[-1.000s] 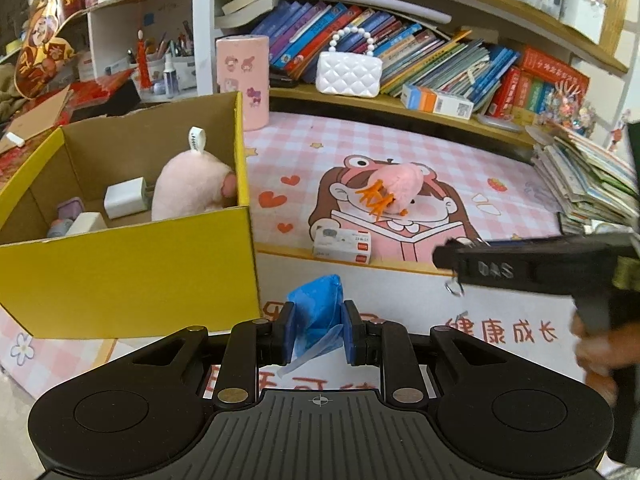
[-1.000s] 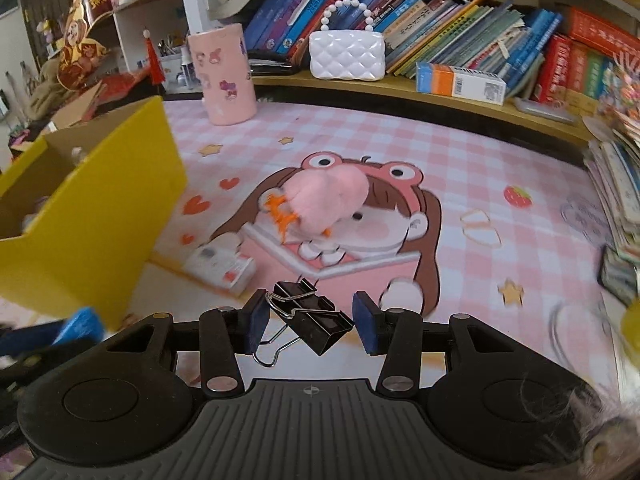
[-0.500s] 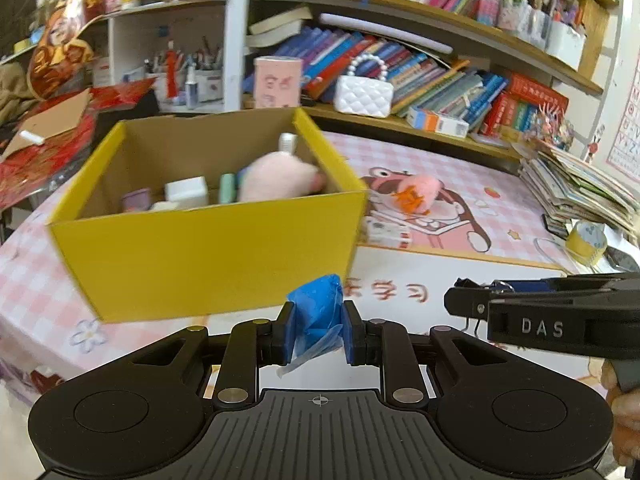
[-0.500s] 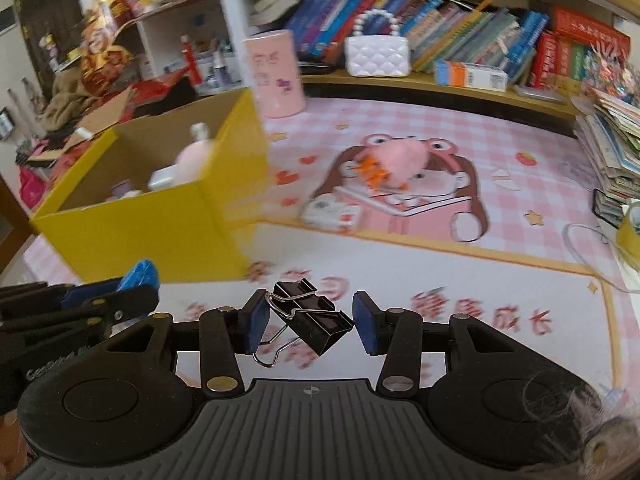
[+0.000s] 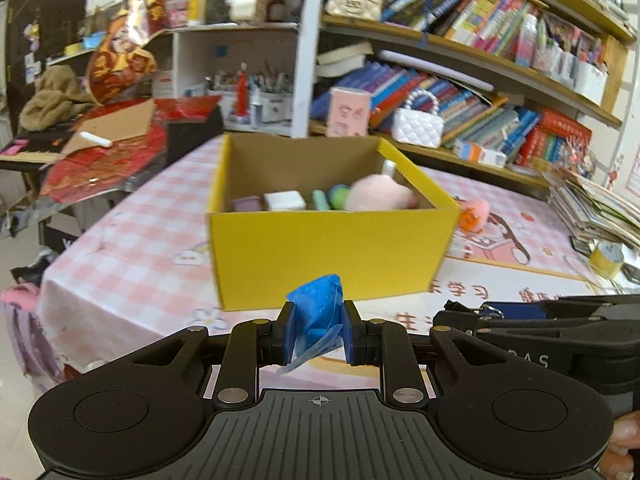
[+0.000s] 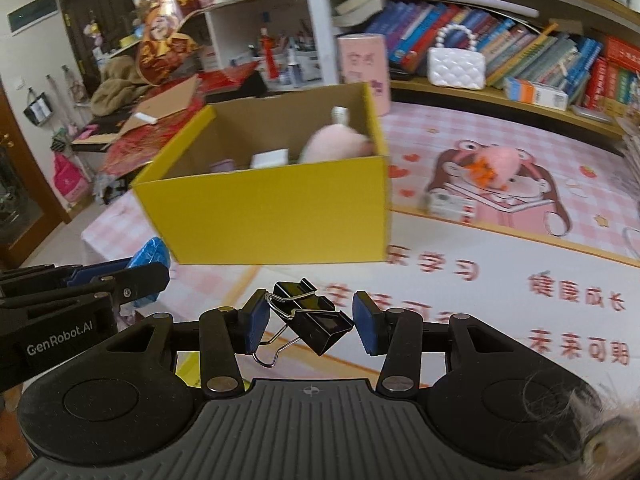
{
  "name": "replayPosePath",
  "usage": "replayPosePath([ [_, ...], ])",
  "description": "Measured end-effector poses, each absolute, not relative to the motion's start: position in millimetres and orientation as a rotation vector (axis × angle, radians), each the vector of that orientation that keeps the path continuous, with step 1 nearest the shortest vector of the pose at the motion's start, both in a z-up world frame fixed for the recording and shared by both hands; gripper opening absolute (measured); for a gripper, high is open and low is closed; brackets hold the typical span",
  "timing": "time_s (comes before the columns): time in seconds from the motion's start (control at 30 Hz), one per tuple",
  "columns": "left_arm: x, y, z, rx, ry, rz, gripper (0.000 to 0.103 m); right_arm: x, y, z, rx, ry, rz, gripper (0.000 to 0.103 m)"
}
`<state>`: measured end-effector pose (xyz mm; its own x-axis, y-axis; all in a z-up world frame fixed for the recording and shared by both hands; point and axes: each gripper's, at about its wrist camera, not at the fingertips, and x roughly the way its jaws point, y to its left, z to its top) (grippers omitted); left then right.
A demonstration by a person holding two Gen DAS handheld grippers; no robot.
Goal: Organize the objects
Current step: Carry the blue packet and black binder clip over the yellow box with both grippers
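While the left gripper (image 5: 317, 334) clamps a blue wrapped packet (image 5: 318, 312) and the right gripper (image 6: 308, 322) pinches black binder clips (image 6: 310, 318), the yellow cardboard box (image 5: 328, 248) stands ahead on the tabletop (image 6: 500, 272), holding a pink plush (image 5: 378, 198); another plush (image 6: 498, 164) lies beyond.

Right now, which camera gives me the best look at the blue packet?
The left wrist view: the blue packet sits centred and sharp, pinched in the left tongs. The right wrist view catches only its tip at the left edge, behind those tongs.
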<state>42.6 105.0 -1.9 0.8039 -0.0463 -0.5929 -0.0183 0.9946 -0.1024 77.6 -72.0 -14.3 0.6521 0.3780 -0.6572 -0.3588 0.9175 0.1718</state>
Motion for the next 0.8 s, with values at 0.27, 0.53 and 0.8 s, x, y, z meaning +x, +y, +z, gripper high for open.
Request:
replayPosePath([
  [0.27, 48.3, 122.2, 16.7, -0.136, 0.563, -0.022, 0.021, 83.9, -56.7, 5.3, 0.013, 0.695, 0.405, 0.043],
  [0.53, 91.8, 123.1, 39.7, -0.133, 0.463, -0.02, 0.021, 126.9, -60.0, 38.7, -0.004, 0.583, 0.383, 0.043],
  [0.8, 140.7, 111.5, 36.1, -0.068, 0.477, 0.016, 0.021, 185.9, -54.2, 49.7, -0.014, 0.529, 0.421, 0.043],
])
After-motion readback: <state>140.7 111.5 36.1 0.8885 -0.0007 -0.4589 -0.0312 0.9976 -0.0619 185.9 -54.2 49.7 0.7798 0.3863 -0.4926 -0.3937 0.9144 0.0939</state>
